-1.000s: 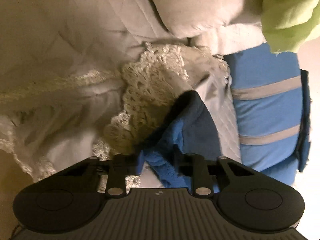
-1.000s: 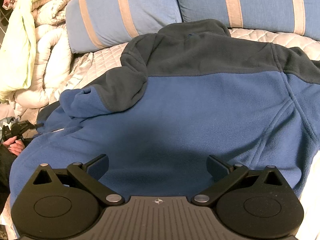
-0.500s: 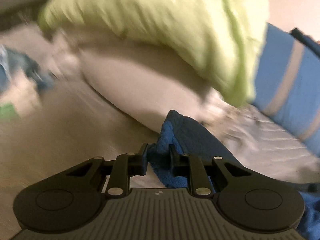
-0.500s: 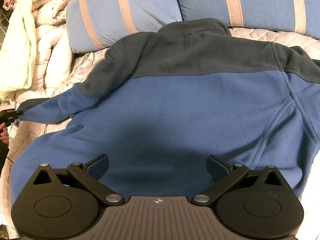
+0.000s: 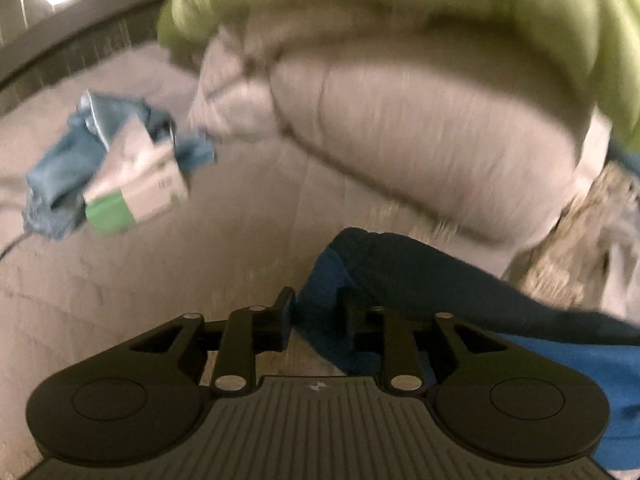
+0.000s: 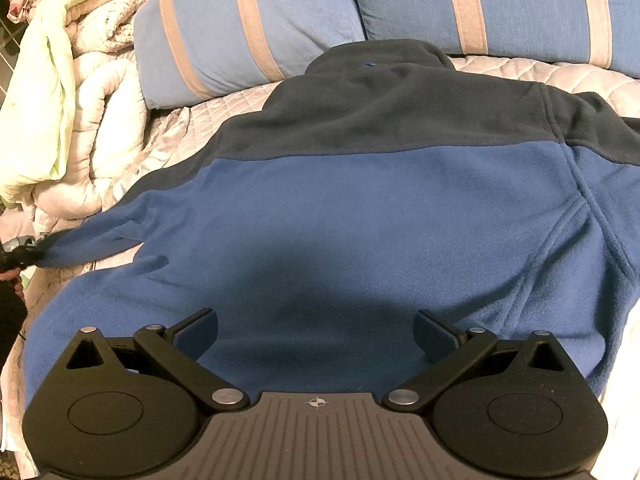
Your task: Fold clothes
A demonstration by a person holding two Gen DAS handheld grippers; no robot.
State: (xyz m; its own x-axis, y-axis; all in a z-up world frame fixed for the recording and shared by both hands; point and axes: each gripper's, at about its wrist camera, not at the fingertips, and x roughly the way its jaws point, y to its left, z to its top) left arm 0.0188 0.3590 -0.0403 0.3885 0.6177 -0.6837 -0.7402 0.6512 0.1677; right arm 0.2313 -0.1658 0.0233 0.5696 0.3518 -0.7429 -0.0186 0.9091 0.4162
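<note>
Blue fleece jacket (image 6: 360, 216) spread back-up across the quilted bed (image 6: 532, 76), dark collar toward the striped pillows (image 6: 256, 16), presumably laid flat so the sleeves can be folded in. Left sleeve cuff (image 5: 332, 300) caught between the fingers of the left gripper (image 5: 316, 316), jaws opening at this moment with the fleece still between them, left pad seemingly just off the cloth. Sleeve drawn straight out to the side in the right wrist view, likely to clear wrinkles before folding. Right gripper (image 6: 316, 336) poised over the jacket's lower back, fingers spread wide, holding nothing, probably waiting to pin or lift the hem. Bundled comforter (image 5: 432, 132) crowding the left edge.
</note>
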